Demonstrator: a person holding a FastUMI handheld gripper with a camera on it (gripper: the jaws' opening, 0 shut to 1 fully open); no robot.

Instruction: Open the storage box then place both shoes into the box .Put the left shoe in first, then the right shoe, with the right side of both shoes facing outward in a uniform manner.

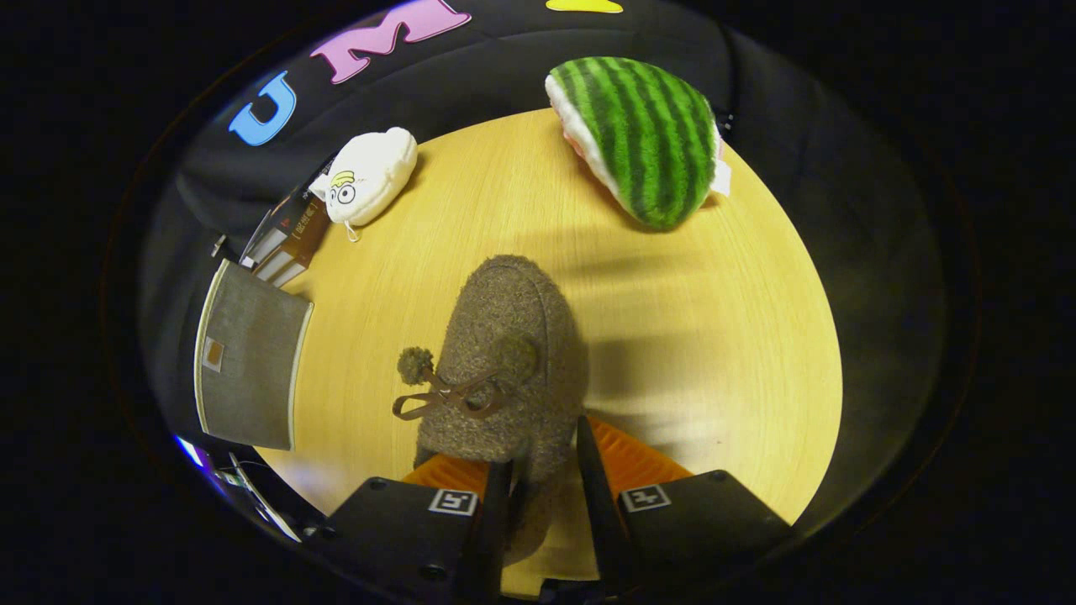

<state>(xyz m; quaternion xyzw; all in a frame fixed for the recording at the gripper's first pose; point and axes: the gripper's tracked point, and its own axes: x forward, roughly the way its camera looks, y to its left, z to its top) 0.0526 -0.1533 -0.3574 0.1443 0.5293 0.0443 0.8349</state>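
A fuzzy brown shoe [508, 353] with a pompom and a bow lace hangs above the wooden table [714, 336], its toe pointing away from me. My gripper [542, 496] is shut on the shoe's heel end, with both fingers pressing its sides. The grey storage box [248, 361] stands at the table's left edge, left of the shoe, and its grey fabric face with a small tag is turned toward me.
A white plush toy [370, 176] lies at the far left of the table, next to some brown cartons [290, 239] behind the box. A green striped watermelon plush [643, 139] sits at the far right. Bare table lies right of the shoe.
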